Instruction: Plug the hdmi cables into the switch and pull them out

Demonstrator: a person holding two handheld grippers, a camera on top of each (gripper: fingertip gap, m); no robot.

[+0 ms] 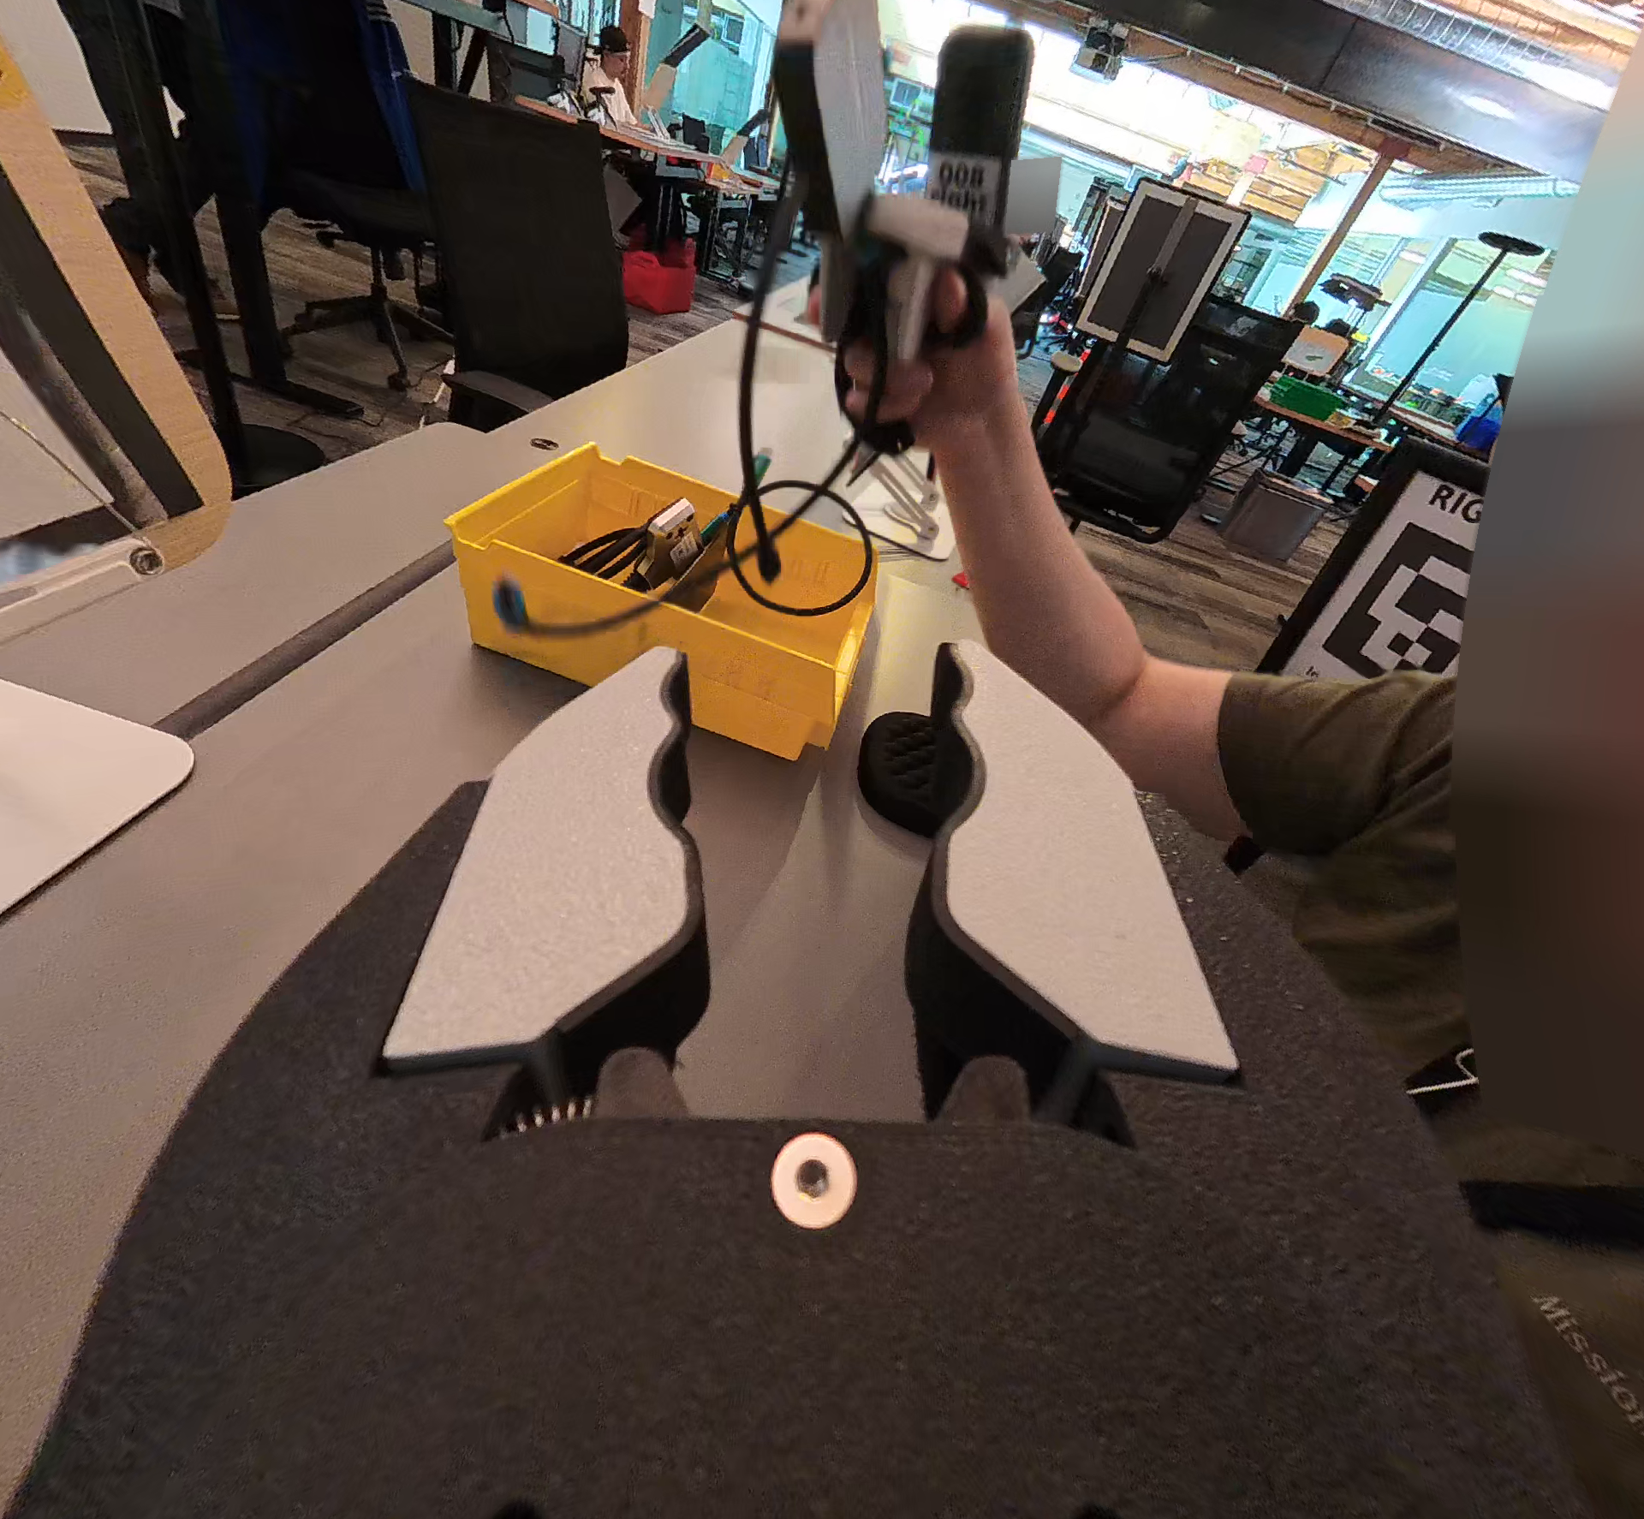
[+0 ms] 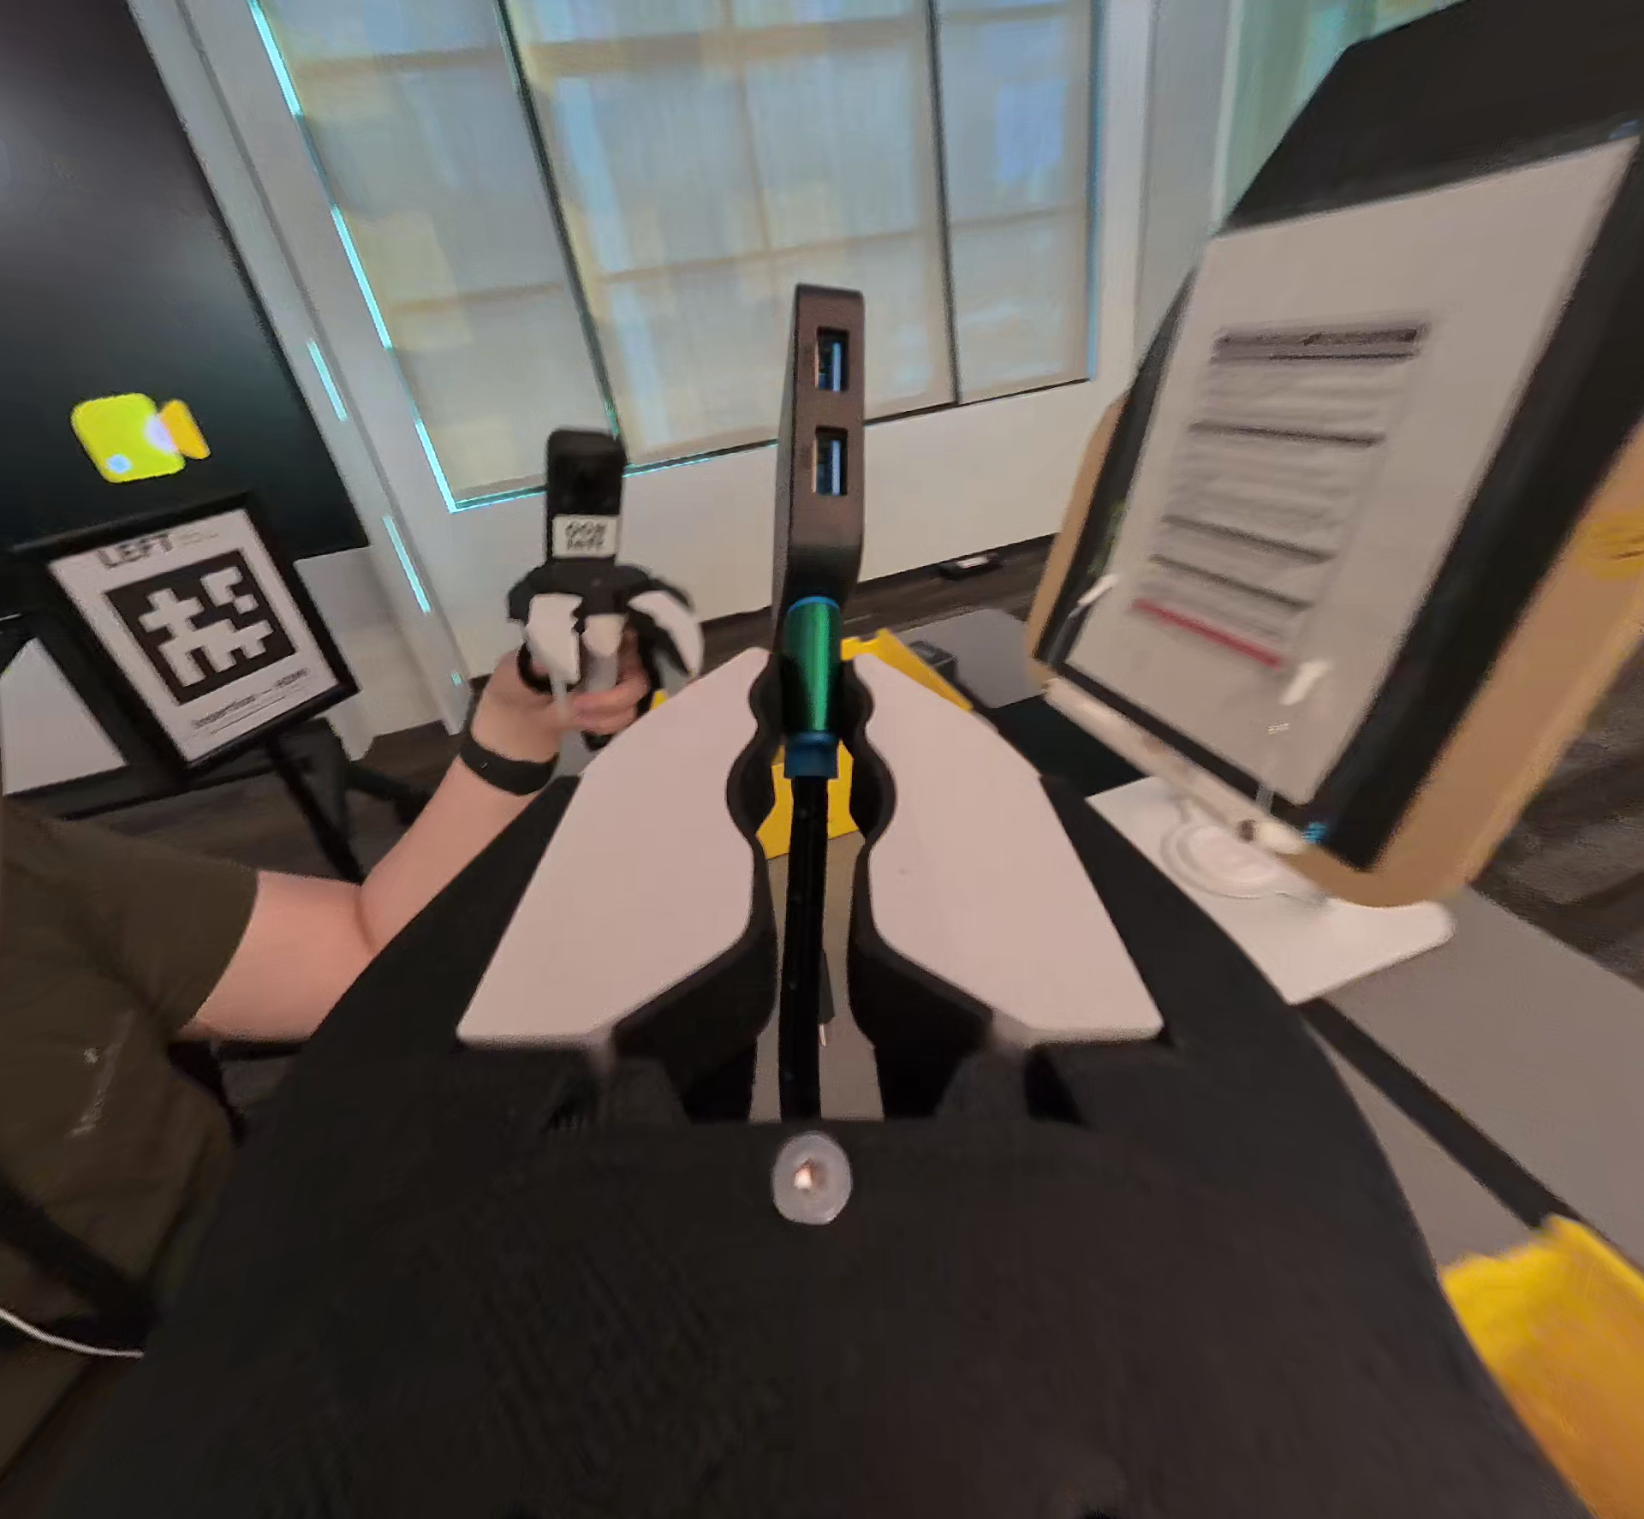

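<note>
Right tongs (image 2: 808,729) pinch the green plug (image 2: 811,658), the rigid hold (cable limp); the light switch (image 2: 820,444) dangles; left tongs (image 1: 811,729) gape.

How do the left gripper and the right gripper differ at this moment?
The left gripper has its jaws open and holds nothing; the right gripper is shut on the green plug of a black cable, with the grey switch standing up from it. The left gripper sits low over the grey table near the yellow bin; the right gripper is raised high above that bin. Both have the same pale fingers.
</note>
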